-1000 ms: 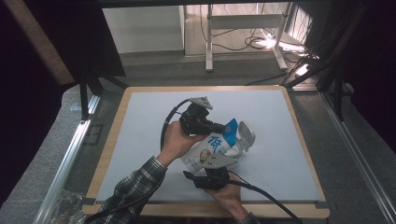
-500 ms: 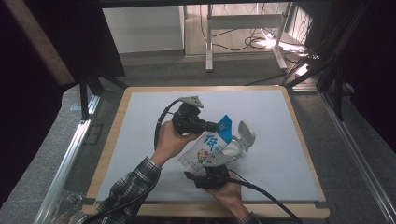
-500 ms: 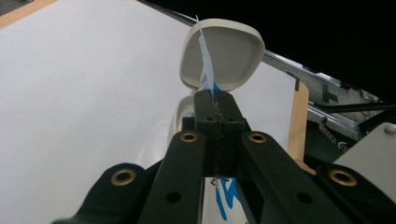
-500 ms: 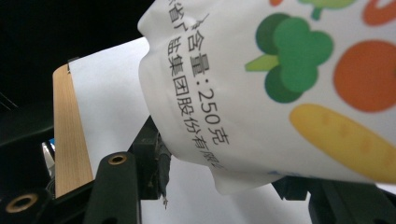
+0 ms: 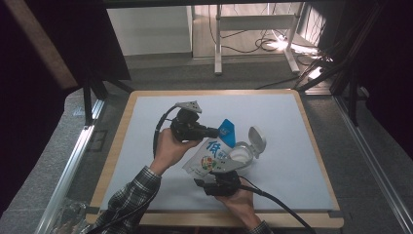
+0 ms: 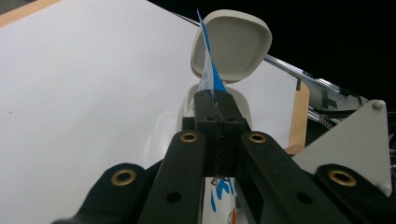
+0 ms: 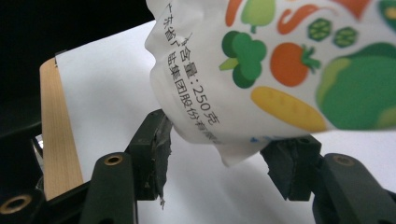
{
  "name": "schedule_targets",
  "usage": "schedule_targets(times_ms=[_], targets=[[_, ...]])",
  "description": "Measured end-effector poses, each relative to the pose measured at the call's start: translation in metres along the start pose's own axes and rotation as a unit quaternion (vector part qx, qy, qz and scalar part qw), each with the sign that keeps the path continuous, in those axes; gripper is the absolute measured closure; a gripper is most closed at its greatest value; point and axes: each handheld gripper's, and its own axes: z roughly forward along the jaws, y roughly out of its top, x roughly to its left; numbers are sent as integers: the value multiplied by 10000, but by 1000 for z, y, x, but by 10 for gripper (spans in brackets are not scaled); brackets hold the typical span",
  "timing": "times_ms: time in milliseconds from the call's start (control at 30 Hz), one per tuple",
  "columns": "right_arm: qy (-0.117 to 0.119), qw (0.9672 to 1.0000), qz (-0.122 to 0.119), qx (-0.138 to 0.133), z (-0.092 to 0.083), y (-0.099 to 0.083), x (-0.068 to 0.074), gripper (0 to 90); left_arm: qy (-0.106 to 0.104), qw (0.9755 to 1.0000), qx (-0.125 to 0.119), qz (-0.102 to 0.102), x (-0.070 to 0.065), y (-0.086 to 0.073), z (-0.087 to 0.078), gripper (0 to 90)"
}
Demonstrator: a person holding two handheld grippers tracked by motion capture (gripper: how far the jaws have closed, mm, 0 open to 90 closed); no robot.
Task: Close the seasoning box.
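White printed pouch (image 5: 207,157) is tipping over the open-lidded container (image 5: 243,153) mid-table, its blue top corner clenched by the left gripper (image 5: 214,131); right gripper (image 5: 221,170) jaws are opening, releasing the pouch's base, so pouring is proceeding

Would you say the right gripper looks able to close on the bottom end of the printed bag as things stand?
Probably yes: the bag hangs with its bottom corner between the right gripper's jaws, which have just been opening, its pads apart from it. The left gripper holds its top.
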Motion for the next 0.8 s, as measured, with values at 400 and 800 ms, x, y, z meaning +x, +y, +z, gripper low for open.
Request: schedule_targets(times_ms=[400,800], targets=[[-78,9999,22,139,1,-1,-2,436,34,9999,-145,-55,6,-11,-13,900],[-140,9996,108,237,2,-2,-5,427,85,9996,-244,-98,8,-15,-24,900]])
